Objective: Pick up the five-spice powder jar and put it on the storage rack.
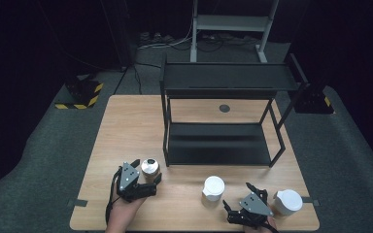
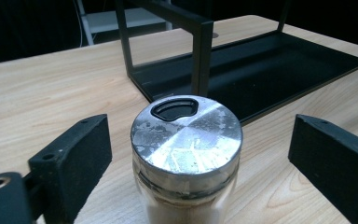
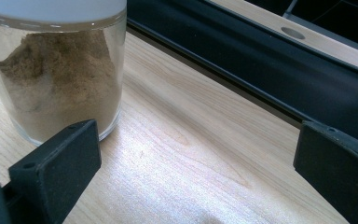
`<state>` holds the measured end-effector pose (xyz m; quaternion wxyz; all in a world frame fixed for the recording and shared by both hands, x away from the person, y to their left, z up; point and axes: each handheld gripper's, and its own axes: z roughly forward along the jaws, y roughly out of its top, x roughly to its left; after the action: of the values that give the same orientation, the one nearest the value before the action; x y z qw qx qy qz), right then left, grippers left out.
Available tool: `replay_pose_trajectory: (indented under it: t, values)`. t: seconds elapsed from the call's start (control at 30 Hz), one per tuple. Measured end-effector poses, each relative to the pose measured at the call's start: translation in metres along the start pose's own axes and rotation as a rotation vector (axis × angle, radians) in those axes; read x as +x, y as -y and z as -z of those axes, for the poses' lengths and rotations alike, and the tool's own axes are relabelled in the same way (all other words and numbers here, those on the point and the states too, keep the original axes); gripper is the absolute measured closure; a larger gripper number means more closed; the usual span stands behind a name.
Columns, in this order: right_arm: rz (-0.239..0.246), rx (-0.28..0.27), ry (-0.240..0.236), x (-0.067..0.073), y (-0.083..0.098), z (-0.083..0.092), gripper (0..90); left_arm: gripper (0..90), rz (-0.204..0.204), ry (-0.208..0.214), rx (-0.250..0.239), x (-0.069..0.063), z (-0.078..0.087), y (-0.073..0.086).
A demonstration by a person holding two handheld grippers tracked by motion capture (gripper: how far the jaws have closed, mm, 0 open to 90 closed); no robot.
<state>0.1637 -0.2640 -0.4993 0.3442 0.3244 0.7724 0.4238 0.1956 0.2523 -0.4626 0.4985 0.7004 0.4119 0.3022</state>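
We see the metal-lidded jar (image 2: pixel 186 154) upright on the table (image 1: pixel 126 126), near the black rack (image 1: pixel 218 145). The left gripper (image 1: pixel 145 175) straddles it, jaws wide, not touching. The right gripper (image 1: pixel 240 199), also spread and empty, sits between two white-lidded jars (image 1: pixel 213 188).
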Motion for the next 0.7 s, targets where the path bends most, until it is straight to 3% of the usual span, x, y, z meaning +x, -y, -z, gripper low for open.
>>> replay_pose_trajectory:
  t: [0.7]
  values:
    - [0.006,-0.003,-0.005,-0.0006,0.0005,0.0001,0.1,25.6,0.009,-0.006,-0.012,0.0011,-0.0091,0.0074]
